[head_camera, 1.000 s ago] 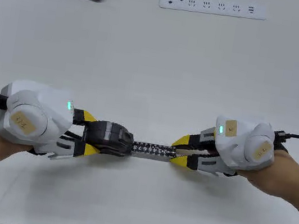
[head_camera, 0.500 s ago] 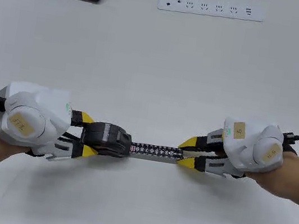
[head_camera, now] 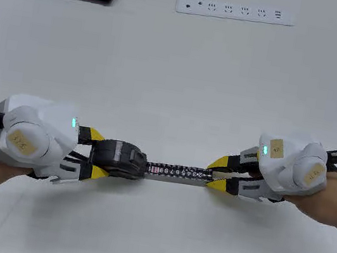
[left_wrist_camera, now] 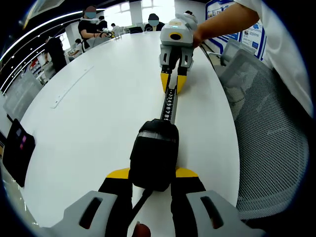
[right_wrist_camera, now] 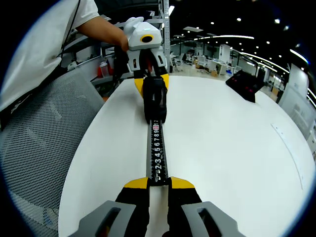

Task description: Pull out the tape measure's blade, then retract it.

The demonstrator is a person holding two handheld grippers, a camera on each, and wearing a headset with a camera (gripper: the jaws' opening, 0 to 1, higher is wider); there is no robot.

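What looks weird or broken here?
Nothing stands out. The left gripper holds the tape measure, and its blade runs straight, without kinks, to the right gripper, which pinches its end. The white table looks clean, and the power strip lies neatly at its far side.

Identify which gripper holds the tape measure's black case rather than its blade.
The left gripper: its yellow-tipped fingers clamp the black case. The right gripper instead pinches the end of the extended blade.

Bright, even overhead light, soft shadows, fisheye-warped edges.
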